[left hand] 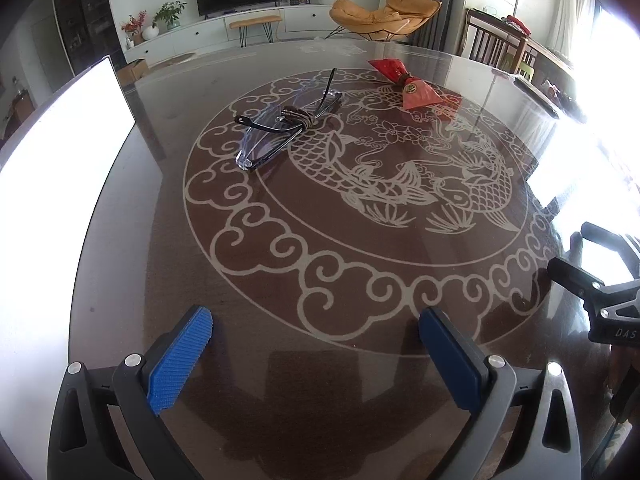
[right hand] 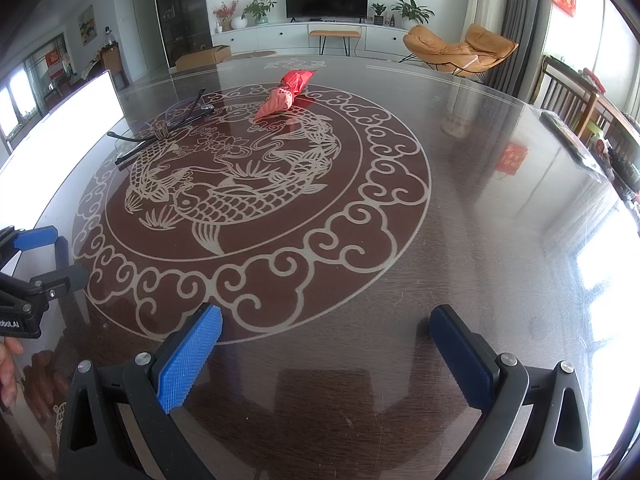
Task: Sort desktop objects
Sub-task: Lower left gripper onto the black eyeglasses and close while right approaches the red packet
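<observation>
A pair of dark-framed glasses (left hand: 280, 132) lies on the glass table with a brown cord (left hand: 298, 117) wound around its middle; it also shows in the right wrist view (right hand: 160, 130). A red pouch (left hand: 404, 82) tied at its waist lies farther back to the right and also shows in the right wrist view (right hand: 286, 94). My left gripper (left hand: 316, 326) is open and empty, well short of the glasses. My right gripper (right hand: 326, 326) is open and empty, near the table's front edge.
The dark glass table (left hand: 280, 280) carries a pale fish-and-cloud pattern. A bright white board (left hand: 60, 160) lies at its left edge. The left gripper's body shows in the right wrist view (right hand: 28, 272). Chairs and a cabinet stand beyond the table.
</observation>
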The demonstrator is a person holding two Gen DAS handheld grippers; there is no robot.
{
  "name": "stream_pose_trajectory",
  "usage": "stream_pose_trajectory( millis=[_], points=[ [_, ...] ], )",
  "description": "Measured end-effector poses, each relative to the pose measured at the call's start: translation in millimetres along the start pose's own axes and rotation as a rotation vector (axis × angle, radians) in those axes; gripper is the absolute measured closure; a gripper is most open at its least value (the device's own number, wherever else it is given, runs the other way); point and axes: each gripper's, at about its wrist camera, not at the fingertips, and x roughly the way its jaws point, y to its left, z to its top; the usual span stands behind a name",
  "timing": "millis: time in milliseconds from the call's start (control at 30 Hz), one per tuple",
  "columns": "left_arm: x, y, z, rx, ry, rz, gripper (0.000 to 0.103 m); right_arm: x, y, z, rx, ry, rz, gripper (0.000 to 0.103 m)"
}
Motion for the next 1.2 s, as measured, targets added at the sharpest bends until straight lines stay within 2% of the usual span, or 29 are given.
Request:
stream_pose_trajectory(
  millis=[200, 467, 733, 900, 1033, 1100, 1200],
  points=[
    [20, 11, 37, 0.026, 0.045, -0.013, 0.0, 0, 0, 0, 0.0, 0.0, 0.0, 0.0],
    [52, 25, 91, 0.081, 0.061, -0.042, 0.0, 0, 0, 0, 0.0, 0.0, 0.0, 0.0],
    [80, 25, 140, 0.043, 0.057, -0.021, 0.0, 0, 1, 0, 0.0, 0.0, 0.0, 0.0],
    [85, 20, 148, -0.001, 0.012, 0.004, 0.0, 0, 1, 0, 0.0, 0.0, 0.0, 0.0],
    [84, 20, 148, 0.024, 0.007, -0.004, 0.0, 0, 1, 0, 0.0, 0.0, 0.0, 0.0],
    [80, 19, 146, 0.005, -0.022, 0.01, 0.008, 0, 0, 0, 0.0, 0.0, 0.0, 0.0],
    [74, 28, 142, -0.033, -0.06, 0.038, 0.033, 0, 0, 0, 0.0, 0.0, 0.0, 0.0]
  ],
)
